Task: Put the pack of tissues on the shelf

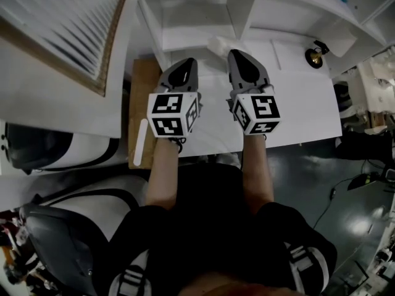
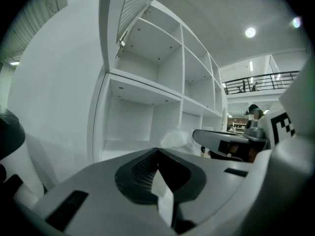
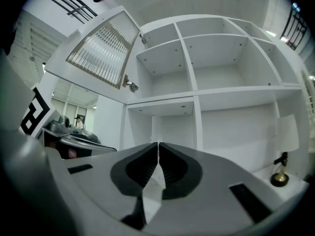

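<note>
The pack of tissues (image 1: 220,45) is a pale, crinkled plastic bundle. It lies at the foot of the white shelf unit (image 1: 242,18), by an upright divider. In the left gripper view the pack (image 2: 174,137) shows just beyond the jaw tips. My left gripper (image 1: 185,62) hovers over the white table, short of the pack and to its left. Its jaws are shut and hold nothing (image 2: 157,150). My right gripper (image 1: 237,54) is beside the pack's right end, also shut and holding nothing (image 3: 158,144). Neither gripper touches the pack.
A louvred door (image 1: 62,23) hangs open at the left of the shelf. A small brass and black ornament (image 1: 316,55) stands on the table at the right. A brown wooden board (image 1: 141,103) lies along the table's left edge. The cubbies ahead (image 3: 231,127) hold nothing.
</note>
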Demonstrator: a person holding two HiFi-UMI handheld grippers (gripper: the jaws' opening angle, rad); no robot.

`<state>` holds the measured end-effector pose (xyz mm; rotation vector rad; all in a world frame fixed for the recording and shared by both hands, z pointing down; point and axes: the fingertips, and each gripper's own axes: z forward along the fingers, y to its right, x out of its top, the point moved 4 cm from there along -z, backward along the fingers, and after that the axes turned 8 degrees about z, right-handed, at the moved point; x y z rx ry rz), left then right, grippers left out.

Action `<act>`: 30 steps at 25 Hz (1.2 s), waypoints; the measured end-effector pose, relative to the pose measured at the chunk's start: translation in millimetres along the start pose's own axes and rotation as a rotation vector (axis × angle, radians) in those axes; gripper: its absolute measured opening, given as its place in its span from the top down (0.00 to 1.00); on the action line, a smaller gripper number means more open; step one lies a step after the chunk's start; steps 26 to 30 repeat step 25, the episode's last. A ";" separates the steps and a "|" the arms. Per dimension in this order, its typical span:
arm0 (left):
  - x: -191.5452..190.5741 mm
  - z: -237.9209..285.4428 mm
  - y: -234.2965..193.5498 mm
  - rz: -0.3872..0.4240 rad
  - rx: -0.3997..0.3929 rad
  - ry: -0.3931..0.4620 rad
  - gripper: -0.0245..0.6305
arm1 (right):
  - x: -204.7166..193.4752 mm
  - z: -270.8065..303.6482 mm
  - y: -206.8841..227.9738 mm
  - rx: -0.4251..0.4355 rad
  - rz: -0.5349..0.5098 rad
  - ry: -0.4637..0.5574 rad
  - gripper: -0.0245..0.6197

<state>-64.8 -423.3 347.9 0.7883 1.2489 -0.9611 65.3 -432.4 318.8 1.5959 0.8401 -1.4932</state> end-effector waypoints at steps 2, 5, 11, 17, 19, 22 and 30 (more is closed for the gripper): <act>-5.5 -2.0 6.2 -0.001 -0.009 0.007 0.95 | -5.4 -8.4 0.8 -0.004 -0.008 0.001 0.92; -7.8 -3.5 13.3 -0.001 -0.018 0.009 0.95 | -7.2 -15.2 2.7 -0.008 -0.011 0.000 0.92; -8.6 -6.4 16.9 -0.003 -0.027 0.010 0.95 | -9.2 -22.4 0.7 -0.011 -0.019 -0.005 0.92; -3.7 -1.8 25.9 -0.002 -0.045 0.018 0.95 | -11.5 -27.5 6.2 -0.020 -0.009 -0.015 0.92; -1.9 -1.1 30.3 0.004 -0.058 0.018 0.95 | -14.2 -27.3 5.9 -0.021 -0.008 -0.023 0.92; -2.4 1.2 31.8 0.008 -0.065 0.008 0.95 | -19.1 -22.9 7.6 -0.019 0.004 -0.039 0.92; -4.9 4.1 30.0 0.005 -0.062 0.000 0.95 | -26.3 -19.1 9.6 -0.020 0.006 -0.059 0.92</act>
